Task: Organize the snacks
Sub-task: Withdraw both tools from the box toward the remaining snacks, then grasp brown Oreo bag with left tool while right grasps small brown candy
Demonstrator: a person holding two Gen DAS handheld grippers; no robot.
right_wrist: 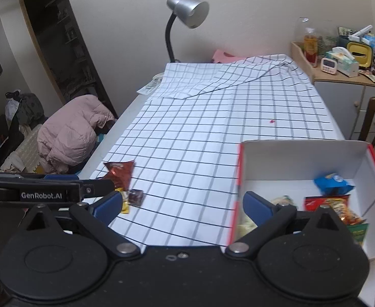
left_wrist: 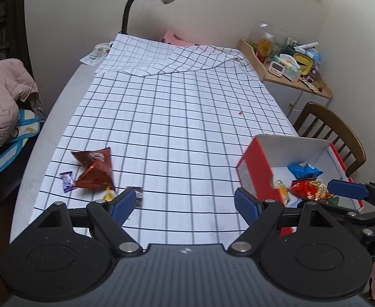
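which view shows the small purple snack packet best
The left wrist view: the purple packet lies in plain sight on the checked cloth, beside the brown bag. In the right wrist view it cannot be seen.

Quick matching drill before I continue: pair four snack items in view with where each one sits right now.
Things:
1. blue snack bag
2. brown chip bag
3. purple candy
4. red snack bag

Places:
A. on the checked cloth, just left of the brown bag
B. inside the red box, toward its back wall
C. on the checked cloth, left of the box, crumpled
D. inside the box, nearer the camera than the blue bag

Pairs: 1-B, 2-C, 3-A, 4-D
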